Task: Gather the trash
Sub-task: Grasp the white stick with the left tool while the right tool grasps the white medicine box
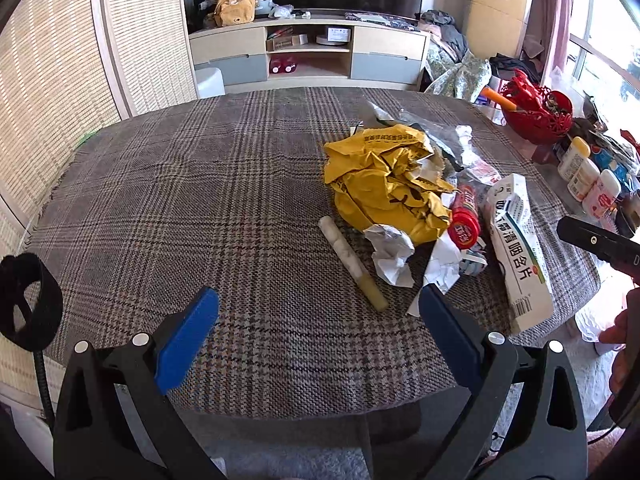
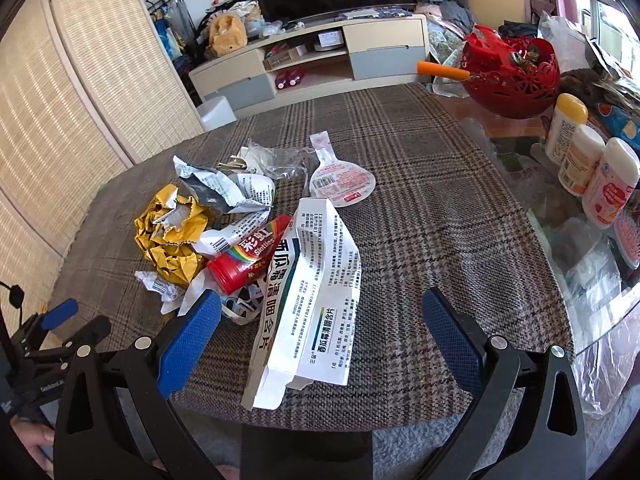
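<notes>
A heap of trash lies on the plaid tablecloth (image 1: 200,200). It holds a crumpled yellow wrapper (image 1: 384,176) (image 2: 172,236), a red Skittles tube (image 1: 464,220) (image 2: 248,260), a flattened white medicine box (image 1: 516,248) (image 2: 308,300), crumpled white paper (image 1: 390,254), a thin roll (image 1: 352,268) and a pink-and-white pouch (image 2: 340,178). My left gripper (image 1: 320,304) is open and empty, just short of the roll and paper. My right gripper (image 2: 320,312) is open and empty, its fingers either side of the near end of the medicine box.
A red basket (image 2: 512,80) and several small bottles (image 2: 580,160) stand on the glass table part at the right, with plastic bags (image 2: 600,280). A TV cabinet (image 1: 308,52) and a woven screen (image 1: 52,100) stand beyond the table. The left gripper shows at the right wrist view's left edge (image 2: 60,316).
</notes>
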A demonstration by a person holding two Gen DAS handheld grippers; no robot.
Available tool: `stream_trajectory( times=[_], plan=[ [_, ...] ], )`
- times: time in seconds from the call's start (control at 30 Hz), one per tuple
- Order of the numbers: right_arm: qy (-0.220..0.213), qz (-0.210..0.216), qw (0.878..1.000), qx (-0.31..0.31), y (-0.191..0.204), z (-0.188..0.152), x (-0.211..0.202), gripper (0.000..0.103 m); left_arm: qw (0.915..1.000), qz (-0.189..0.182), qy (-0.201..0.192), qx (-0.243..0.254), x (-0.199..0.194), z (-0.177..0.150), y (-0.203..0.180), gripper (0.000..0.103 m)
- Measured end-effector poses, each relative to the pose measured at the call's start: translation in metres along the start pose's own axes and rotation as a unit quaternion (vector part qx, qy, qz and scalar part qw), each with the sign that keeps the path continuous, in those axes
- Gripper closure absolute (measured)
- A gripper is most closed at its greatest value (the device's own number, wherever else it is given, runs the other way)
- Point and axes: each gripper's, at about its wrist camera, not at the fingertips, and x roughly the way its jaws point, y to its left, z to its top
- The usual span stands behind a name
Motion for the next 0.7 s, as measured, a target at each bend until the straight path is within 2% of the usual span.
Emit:
stream_trajectory(
  times=[0.1,0.13,0.2,0.37,0.43,0.5,0.7],
  plan=[
    [0.018,0.006,1.000,-0.003,0.003,-0.003,0.011,0.003,0.9997,0.000,0.019,-0.012,0.017,0.007,0.011,0.011],
    [0.022,0.007,1.000,-0.005,0.003,-0.005,0.014,0.003,0.9996,0.000,0.024,-0.015,0.022,0.008,0.013,0.018],
    [0.028,0.010,1.000,-0.004,0.002,-0.008,0.017,0.003,0.9992,-0.004,0.033,-0.023,0.031,0.012,0.017,0.024],
    [0.032,0.023,0.999,-0.004,0.005,-0.008,0.023,0.015,0.9976,-0.027,0.063,-0.013,0.051,0.013,0.009,0.042],
    [0.031,0.023,0.999,-0.007,0.006,-0.007,0.023,0.018,0.9971,-0.022,0.072,-0.012,0.059,0.013,0.008,0.054],
    [0.033,0.024,0.999,-0.007,0.005,-0.005,0.025,0.019,0.9965,-0.020,0.079,-0.020,0.066,0.014,0.011,0.058],
    [0.040,0.023,0.999,0.000,0.001,-0.003,0.033,0.019,0.9957,-0.036,0.081,-0.027,0.075,0.021,0.007,0.058]
  ],
)
